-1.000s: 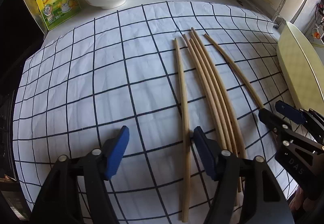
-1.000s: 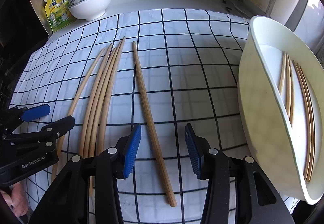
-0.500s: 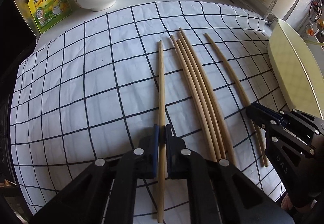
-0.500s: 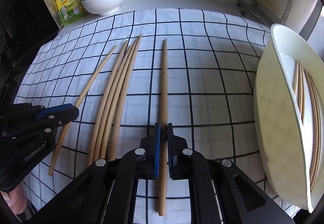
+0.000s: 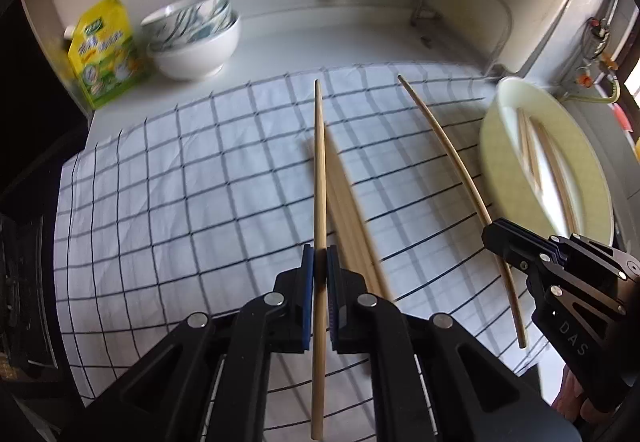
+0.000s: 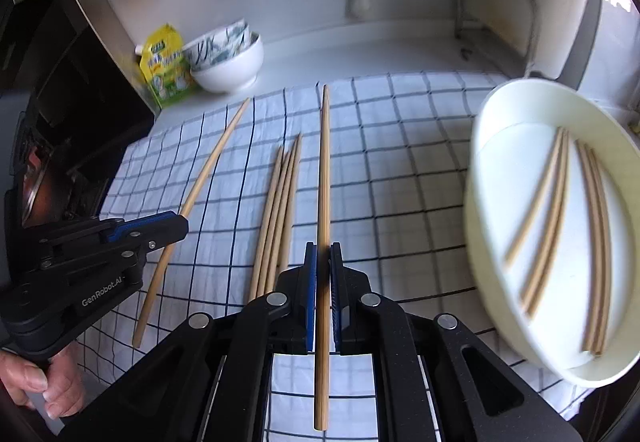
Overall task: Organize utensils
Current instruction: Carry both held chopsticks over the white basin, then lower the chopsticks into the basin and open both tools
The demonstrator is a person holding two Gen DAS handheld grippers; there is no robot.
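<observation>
A white counter (image 6: 400, 42) is carrying a checked cloth (image 6: 400, 170) mid-frame, stacked bowls (image 6: 230, 72) and a yellow pouch (image 6: 164, 68) upper left.

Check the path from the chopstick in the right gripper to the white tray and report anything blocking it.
Nothing visible blocks it. The chopstick in the right gripper is lifted off the cloth; only bare cloth lies before the tray.

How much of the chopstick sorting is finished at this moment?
Done: four chopsticks lie in the white dish. In hand: the left gripper and the right gripper each clamp one chopstick, lifted off the checked cloth. Left: three chopsticks together on the cloth.
</observation>
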